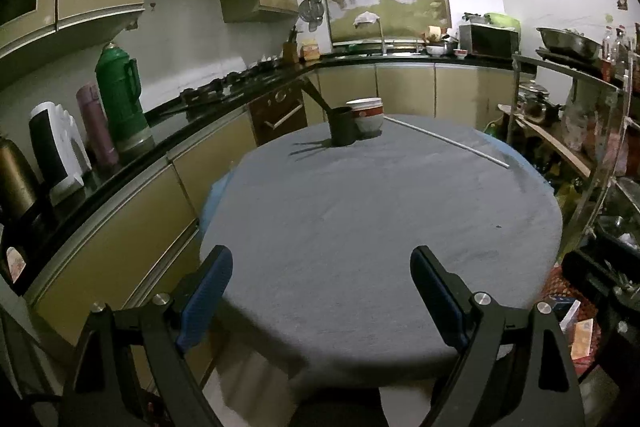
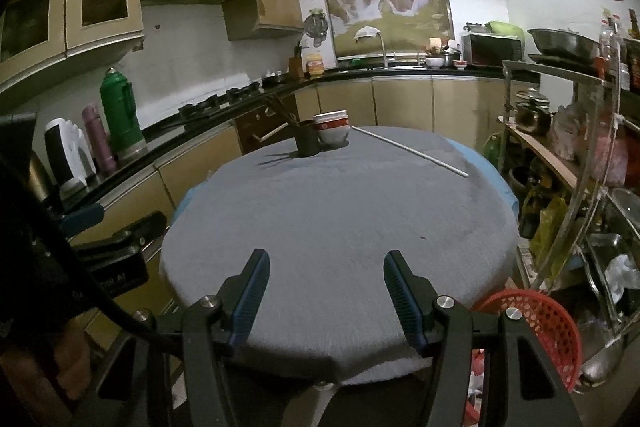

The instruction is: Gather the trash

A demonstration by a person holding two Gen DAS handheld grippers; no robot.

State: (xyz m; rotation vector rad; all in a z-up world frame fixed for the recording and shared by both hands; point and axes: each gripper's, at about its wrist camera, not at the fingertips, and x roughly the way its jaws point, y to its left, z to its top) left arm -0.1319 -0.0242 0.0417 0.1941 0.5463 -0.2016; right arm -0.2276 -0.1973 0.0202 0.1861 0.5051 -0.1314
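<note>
A round table under a grey cloth [image 1: 380, 227] [image 2: 340, 227] fills both views. At its far side stand a dark cup with chopsticks [image 1: 342, 127] [image 2: 307, 139] and a stack of white bowls [image 1: 367, 117] [image 2: 332, 131]. A thin white rod [image 1: 448, 143] [image 2: 412, 151] lies across the far right of the cloth. My left gripper [image 1: 320, 263] hangs over the near edge, jaws wide open and empty. My right gripper [image 2: 326, 263] also hovers over the near edge, open with nothing between its fingers. A red mesh basket [image 2: 536, 323] holding scraps sits low beside the table's right.
A black counter [image 1: 192, 111] runs along the left with a green thermos [image 1: 120, 99], a purple flask and kettles. A metal rack [image 2: 580, 155] crowded with pots and bags stands at the right. The left gripper's body [image 2: 116, 259] and a hand show at the right wrist view's left edge.
</note>
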